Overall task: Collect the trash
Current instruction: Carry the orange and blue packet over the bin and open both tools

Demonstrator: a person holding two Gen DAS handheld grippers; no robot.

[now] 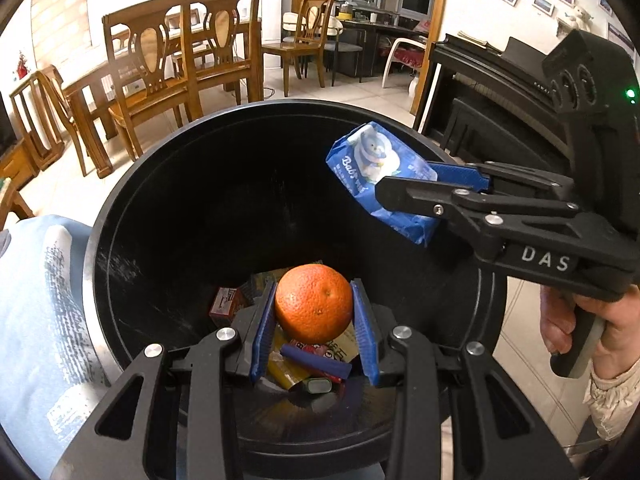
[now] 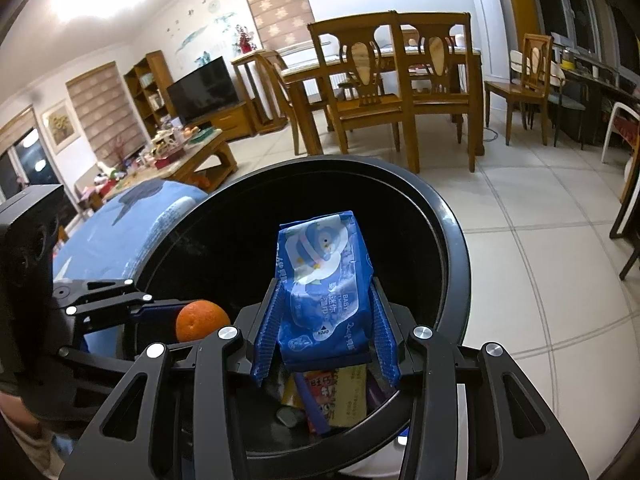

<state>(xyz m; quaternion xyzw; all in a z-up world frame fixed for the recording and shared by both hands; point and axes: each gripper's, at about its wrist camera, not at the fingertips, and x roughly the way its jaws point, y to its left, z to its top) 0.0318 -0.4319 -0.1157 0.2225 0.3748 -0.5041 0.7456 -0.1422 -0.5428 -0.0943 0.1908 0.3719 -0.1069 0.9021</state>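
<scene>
Both tools hang over the open black bin so a release drops straight in: left tool clamped on the orange, right tool clamped on the blue wipes pack, wrappers already at the bottom.

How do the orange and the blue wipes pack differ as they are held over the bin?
The orange is round and firm; the blue wipes pack is flat, soft and printed. The left gripper holds the orange, the right gripper the pack. Both hang over the black bin.
</scene>
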